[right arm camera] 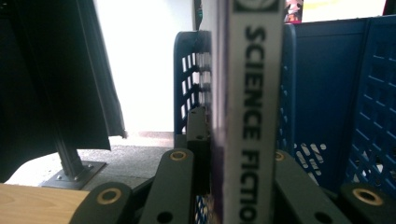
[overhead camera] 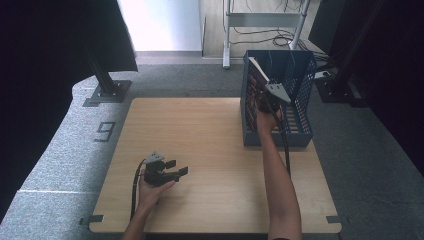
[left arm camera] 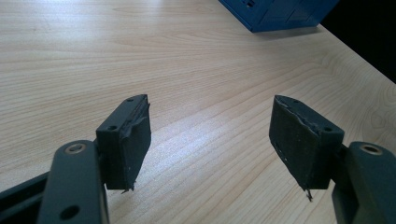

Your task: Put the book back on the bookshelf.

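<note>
A white-spined book (right arm camera: 250,116) lettered "SCIENCE FICTION" stands upright at the frame's centre, inside the blue slotted crate (right arm camera: 327,93), against its left wall.

The place looks like a lab or test room set up for recording. A plain wooden table (overhead camera: 210,165) stands on grey carpet (overhead camera: 60,150), and a number nine (overhead camera: 105,131) is marked on the floor at middle left of the high view. Black curtains (overhead camera: 45,60) hang at the left and right edges, held by a dark post on a bolted metal foot (overhead camera: 106,92). At top centre, loose cables (overhead camera: 265,35) lie on the floor around a metal stand (overhead camera: 227,35).
</note>
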### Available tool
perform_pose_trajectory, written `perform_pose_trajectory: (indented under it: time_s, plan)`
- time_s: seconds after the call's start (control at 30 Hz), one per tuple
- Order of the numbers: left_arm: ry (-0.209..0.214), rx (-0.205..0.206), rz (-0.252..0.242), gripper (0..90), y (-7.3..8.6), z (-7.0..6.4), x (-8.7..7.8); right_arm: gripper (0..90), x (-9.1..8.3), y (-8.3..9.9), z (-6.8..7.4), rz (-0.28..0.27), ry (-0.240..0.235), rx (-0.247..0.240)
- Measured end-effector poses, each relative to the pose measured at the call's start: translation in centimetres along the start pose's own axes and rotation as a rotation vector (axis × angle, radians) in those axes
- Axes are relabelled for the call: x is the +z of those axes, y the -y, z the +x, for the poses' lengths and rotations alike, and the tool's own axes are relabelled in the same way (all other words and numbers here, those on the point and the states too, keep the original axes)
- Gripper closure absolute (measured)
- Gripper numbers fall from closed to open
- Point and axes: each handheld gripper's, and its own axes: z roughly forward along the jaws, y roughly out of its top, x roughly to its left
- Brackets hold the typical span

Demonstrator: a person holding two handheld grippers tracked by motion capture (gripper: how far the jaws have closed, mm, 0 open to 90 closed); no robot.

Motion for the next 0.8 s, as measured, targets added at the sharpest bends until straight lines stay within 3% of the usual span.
perform_pose_trajectory:
  time_s: [0.37,0.63,0.8]
  plan:
    - [0.007,0.005,0.005,29.7,0.0,-0.5,0.2,76.9,-1.8,0.4,0.5,0.056,-0.024,-0.034]
    - [0.007,0.011,0.013,29.7,0.1,-0.7,0.4,74.9,-2.2,0.3,0.3,0.097,-0.057,-0.03]
    - [0.007,0.011,0.009,29.7,0.0,-0.7,0.3,80.6,-2.0,0.4,0.4,0.116,-0.021,-0.072]
